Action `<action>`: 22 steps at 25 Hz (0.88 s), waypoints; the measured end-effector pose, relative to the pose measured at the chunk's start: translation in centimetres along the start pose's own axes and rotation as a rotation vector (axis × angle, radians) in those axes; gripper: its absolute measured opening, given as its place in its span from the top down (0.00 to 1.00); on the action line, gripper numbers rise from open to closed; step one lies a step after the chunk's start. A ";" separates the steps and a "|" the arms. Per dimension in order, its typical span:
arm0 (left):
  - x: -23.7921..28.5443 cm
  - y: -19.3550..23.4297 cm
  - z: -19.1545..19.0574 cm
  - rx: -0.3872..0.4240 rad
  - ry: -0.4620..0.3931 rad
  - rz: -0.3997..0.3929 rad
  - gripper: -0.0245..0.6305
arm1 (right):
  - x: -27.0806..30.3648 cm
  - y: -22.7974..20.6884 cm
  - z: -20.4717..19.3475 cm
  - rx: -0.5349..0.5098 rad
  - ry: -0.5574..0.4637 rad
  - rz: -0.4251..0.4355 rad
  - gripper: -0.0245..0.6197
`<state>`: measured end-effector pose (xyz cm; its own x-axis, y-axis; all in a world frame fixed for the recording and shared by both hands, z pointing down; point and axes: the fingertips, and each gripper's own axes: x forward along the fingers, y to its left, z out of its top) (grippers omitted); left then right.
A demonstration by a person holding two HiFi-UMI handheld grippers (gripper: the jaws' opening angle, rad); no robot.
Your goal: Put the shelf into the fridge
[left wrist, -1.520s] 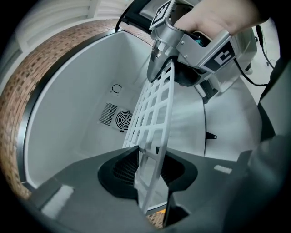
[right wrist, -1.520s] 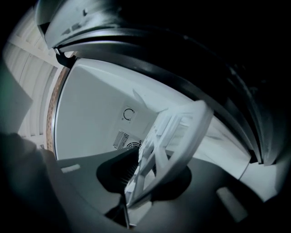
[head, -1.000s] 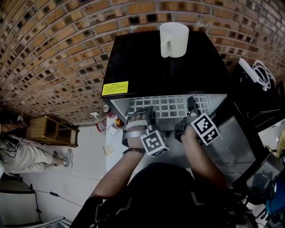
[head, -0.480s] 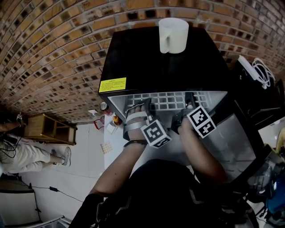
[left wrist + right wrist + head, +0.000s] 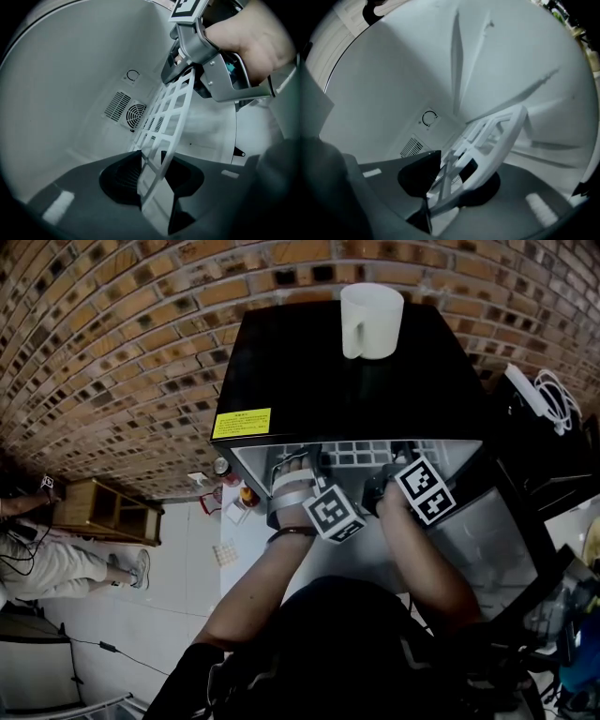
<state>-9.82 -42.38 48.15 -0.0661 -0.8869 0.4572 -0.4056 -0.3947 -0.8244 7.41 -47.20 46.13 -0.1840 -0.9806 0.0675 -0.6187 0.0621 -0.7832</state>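
Two claws on white grid shelf (image 5: 171, 108), both reaching into open black fridge (image 5: 347, 381). Left claw (image 5: 152, 161): narrow, clamped on shelf's near edge, left side. Right claw (image 5: 452, 171): wider, shelf's thick rim between jaws, pads against it, right side. Shelf mostly inside fridge cavity, far end toward back wall with round vent (image 5: 137, 114). White mug (image 5: 371, 320) upright on fridge top, far side. Yellow sticker (image 5: 242, 424) at top's near left corner.
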 end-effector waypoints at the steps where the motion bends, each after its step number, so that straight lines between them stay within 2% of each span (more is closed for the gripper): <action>1: 0.1 0.0 0.1 0.000 0.002 -0.005 0.79 | 0.1 0.0 0.1 -0.002 -0.003 0.000 0.76; 15: 0.3 0.0 0.0 -0.009 -0.004 -0.018 0.77 | 0.4 0.0 -0.1 0.015 -0.003 0.023 0.77; 19: 0.3 -0.1 0.0 -0.016 -0.022 -0.044 0.77 | 0.4 -0.1 -0.2 0.051 0.028 0.014 0.77; 22: 0.2 -0.5 0.1 0.010 -0.037 -0.038 0.77 | 0.1 -0.3 -0.1 0.068 0.060 0.024 0.76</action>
<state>-9.52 -42.42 48.57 -0.0171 -0.8793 0.4760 -0.3979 -0.4308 -0.8100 7.46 -47.31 46.44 -0.2444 -0.9661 0.0834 -0.5610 0.0707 -0.8248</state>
